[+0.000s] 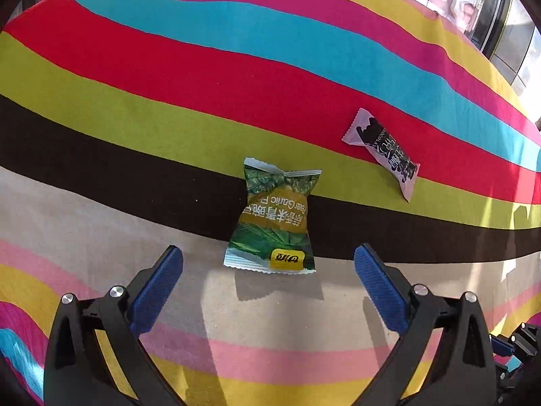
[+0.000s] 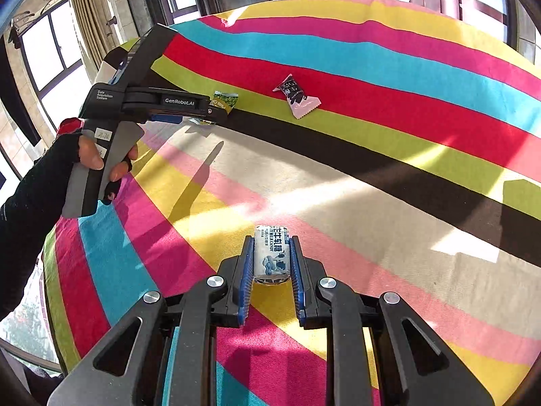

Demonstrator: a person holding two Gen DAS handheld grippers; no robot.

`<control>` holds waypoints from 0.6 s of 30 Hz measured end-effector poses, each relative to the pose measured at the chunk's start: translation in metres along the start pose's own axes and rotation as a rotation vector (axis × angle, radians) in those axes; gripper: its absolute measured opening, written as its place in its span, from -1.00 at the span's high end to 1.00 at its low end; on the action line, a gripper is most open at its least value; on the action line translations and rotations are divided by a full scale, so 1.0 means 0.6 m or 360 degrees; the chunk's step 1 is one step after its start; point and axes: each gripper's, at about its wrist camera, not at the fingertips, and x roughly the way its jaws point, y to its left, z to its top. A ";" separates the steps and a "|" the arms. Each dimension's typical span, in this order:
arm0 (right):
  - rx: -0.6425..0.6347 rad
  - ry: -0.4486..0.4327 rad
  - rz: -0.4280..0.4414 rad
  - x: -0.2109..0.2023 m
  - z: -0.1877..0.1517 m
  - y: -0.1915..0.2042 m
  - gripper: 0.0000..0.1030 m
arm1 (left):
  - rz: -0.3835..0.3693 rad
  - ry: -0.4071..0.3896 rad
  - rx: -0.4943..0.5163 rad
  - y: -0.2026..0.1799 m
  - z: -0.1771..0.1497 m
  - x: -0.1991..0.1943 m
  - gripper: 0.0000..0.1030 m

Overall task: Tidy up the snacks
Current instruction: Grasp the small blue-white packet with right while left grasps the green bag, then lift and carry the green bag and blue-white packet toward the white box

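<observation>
A green garlic-pea packet (image 1: 274,218) lies flat on the striped cloth, just ahead of my left gripper (image 1: 268,253), whose blue pads (image 1: 157,289) stand wide apart with nothing between them. Farther right rests a pink and black chocolate wrapper (image 1: 383,152). In the right wrist view my right gripper (image 2: 271,245) is shut on a white and blue milk candy (image 2: 272,253), held above the cloth. The same view shows the left gripper (image 2: 162,101) from the side, in a person's gloved hand (image 2: 91,155), partly covering the green packet (image 2: 226,99). The chocolate wrapper (image 2: 297,96) lies to its right.
A striped tablecloth (image 1: 135,77) in many colours covers the whole table (image 2: 405,155). Windows and a curtain (image 2: 91,10) stand beyond the far-left edge. A sleeve (image 2: 23,223) comes in from the left. Strong sunlight and shadows cross the cloth.
</observation>
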 end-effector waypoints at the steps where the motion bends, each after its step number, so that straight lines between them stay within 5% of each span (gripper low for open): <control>1: 0.0016 -0.0012 0.0018 -0.003 -0.002 0.000 0.60 | 0.0040 0.0000 0.0019 -0.006 0.011 0.011 -0.96; 7: 0.0108 -0.0041 0.0058 -0.013 -0.010 -0.016 0.60 | 0.0136 -0.0009 0.0041 -0.020 0.035 0.032 -0.96; 10: 0.0175 -0.0037 0.0098 -0.012 -0.011 -0.028 0.60 | 0.0111 -0.0067 0.0102 -0.034 0.017 0.013 -0.56; 12: 0.0202 -0.0046 0.0113 -0.011 -0.011 -0.032 0.60 | 0.0071 -0.0096 0.0141 -0.039 -0.002 -0.006 0.03; 18: 0.0208 -0.0045 0.0113 -0.015 -0.014 -0.034 0.60 | -0.0094 -0.0171 0.0042 -0.021 -0.062 -0.066 0.28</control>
